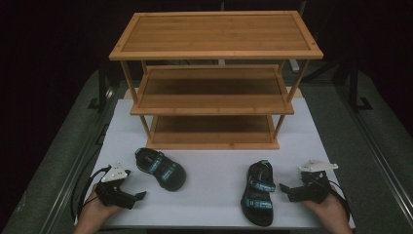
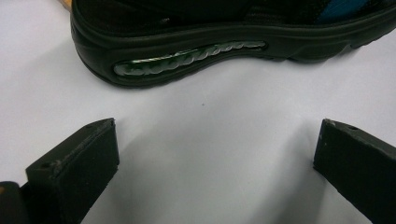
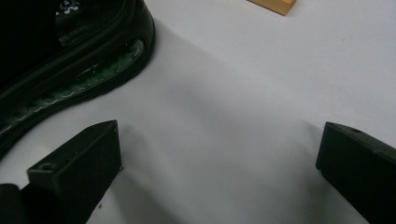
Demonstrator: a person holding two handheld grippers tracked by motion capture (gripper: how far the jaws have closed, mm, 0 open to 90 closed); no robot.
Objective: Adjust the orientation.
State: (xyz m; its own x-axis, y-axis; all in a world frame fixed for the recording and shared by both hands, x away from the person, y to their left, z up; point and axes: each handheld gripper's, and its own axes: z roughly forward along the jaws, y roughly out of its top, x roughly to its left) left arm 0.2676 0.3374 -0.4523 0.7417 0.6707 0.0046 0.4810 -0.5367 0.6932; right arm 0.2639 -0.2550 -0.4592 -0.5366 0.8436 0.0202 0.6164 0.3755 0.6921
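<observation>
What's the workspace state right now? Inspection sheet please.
Surface: white table top, bare between the sandals.
Job's things: left sandal lies angled; right sandal lies roughly lengthwise; both black with blue straps, apart, in front of the three-tier wooden shoe rack, whose shelves hold nothing.
Clutter: nothing seen.
Grippers: left hand-held gripper and right hand-held gripper both open, holding nothing, each beside its sandal.
Cables: black cable trails from left gripper.
Surroundings: dark; grey floor.
</observation>
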